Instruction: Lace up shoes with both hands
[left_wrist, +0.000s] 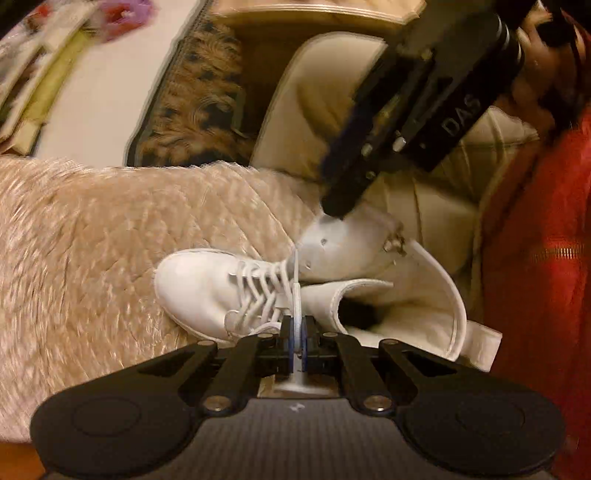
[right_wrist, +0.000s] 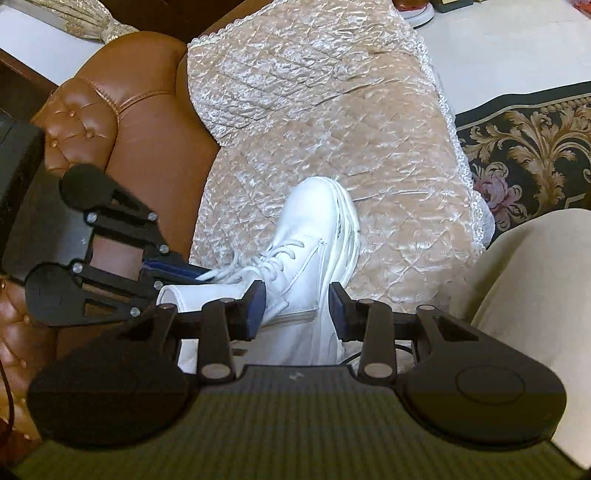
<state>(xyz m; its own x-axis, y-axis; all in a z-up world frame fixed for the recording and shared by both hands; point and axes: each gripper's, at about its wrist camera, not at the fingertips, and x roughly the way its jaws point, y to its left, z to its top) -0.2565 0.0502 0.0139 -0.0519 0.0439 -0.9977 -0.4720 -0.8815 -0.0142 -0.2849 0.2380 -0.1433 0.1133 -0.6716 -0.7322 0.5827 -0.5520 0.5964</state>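
The white boot (right_wrist: 310, 243) lies on its side on the quilted beige cover (right_wrist: 332, 122) of a brown leather sofa (right_wrist: 147, 122), straight ahead of both tongs, with its toe pointing away from the right tongs. The left tongs (left_wrist: 298, 332) are closed on a flat white lace (left_wrist: 296, 295), which runs tight from between their blue pads forward to the laced front of the boot. In the right wrist view the same left tongs (right_wrist: 195, 275) come in from the left and meet the lace at the top of the boot shaft. The right tongs (right_wrist: 297, 310) are open, with one finger on each side of the boot shaft and not pressing it. In the left wrist view the right tongs (left_wrist: 338, 210) reach down from above to the upper flap of the boot; the picture is blurred there, so they perhaps touch the flap. A red sleeve (left_wrist: 539, 258) is at the right edge of this view.
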